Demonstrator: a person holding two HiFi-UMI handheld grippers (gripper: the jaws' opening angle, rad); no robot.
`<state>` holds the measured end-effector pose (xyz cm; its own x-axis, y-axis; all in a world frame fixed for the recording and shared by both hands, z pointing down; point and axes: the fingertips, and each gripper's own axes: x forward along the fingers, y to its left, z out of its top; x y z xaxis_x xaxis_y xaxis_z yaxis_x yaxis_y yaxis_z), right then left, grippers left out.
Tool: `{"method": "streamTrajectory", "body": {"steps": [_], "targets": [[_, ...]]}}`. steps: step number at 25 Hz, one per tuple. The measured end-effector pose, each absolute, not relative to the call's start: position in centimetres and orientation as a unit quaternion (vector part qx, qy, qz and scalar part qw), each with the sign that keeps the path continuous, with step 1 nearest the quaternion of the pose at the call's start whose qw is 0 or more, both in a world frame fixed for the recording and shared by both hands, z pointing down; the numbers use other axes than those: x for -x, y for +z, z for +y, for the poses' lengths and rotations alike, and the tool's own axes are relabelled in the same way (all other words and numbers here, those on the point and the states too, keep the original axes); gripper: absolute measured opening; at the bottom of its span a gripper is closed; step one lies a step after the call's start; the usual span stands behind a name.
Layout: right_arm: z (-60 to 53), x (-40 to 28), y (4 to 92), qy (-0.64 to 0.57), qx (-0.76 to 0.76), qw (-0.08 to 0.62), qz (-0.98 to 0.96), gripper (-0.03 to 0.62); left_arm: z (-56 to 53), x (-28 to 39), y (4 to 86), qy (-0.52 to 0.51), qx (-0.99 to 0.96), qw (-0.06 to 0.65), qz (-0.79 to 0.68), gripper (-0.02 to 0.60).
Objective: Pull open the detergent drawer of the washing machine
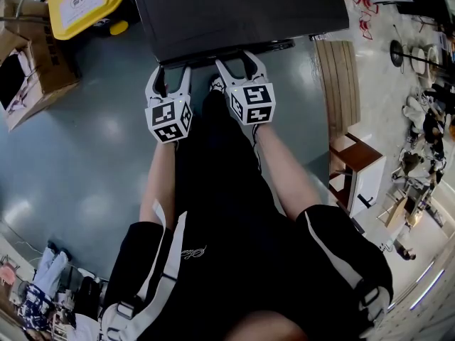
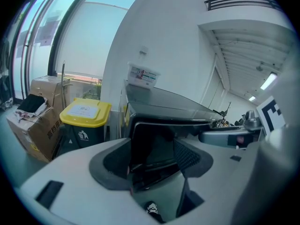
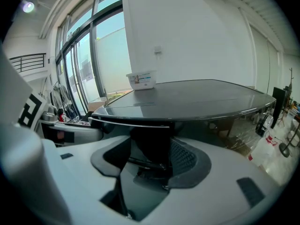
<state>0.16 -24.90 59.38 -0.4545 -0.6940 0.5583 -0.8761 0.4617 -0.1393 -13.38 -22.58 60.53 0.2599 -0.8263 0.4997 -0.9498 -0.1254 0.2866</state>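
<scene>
The washing machine [image 1: 242, 6] is a dark box at the top of the head view, with both grippers at its front edge. My left gripper [image 1: 173, 73] is at its front left corner. In the left gripper view the jaws of my left gripper [image 2: 154, 161] stand wide apart with a dark, framed drawer front [image 2: 152, 144] between them; I cannot tell whether the pads touch it. My right gripper [image 1: 238, 61] is beside it near the middle of the front. Its jaws stand apart around the dark panel [image 3: 147, 161] under the machine's top [image 3: 187, 97].
A yellow-lidded bin [image 1: 85, 2] and an open cardboard box [image 1: 32, 69] stand left of the machine. A wooden bench [image 1: 341, 84] is to its right. A small white tub [image 3: 140, 80] sits on the machine's top at the back. The person's legs and a shoe [image 1: 217, 84] are below the grippers.
</scene>
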Motion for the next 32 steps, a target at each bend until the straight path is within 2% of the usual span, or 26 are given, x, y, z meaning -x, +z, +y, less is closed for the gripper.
{"method": "streamTrajectory", "body": {"steps": [22, 26, 30, 32], "targets": [[-24.4, -0.6, 59.5, 0.203, -0.456, 0.218, -0.839, 0.250, -22.3, 13.1, 60.8, 0.127, -0.769, 0.268, -0.566, 0.285], [-24.3, -0.6, 60.2, 0.189, -0.430, 0.248, -0.847, 0.316, -22.1, 12.9, 60.8, 0.134, -0.782, 0.260, -0.550, 0.285], [-25.0, -0.4, 60.1, 0.187, -0.422, 0.257, -0.849, 0.306, -22.5, 12.9, 60.8, 0.141, -0.786, 0.260, -0.544, 0.285], [-24.7, -0.3, 60.1, 0.188, -0.421, 0.255, -0.850, 0.263, -22.5, 12.9, 60.8, 0.138, -0.783, 0.263, -0.546, 0.285]]}}
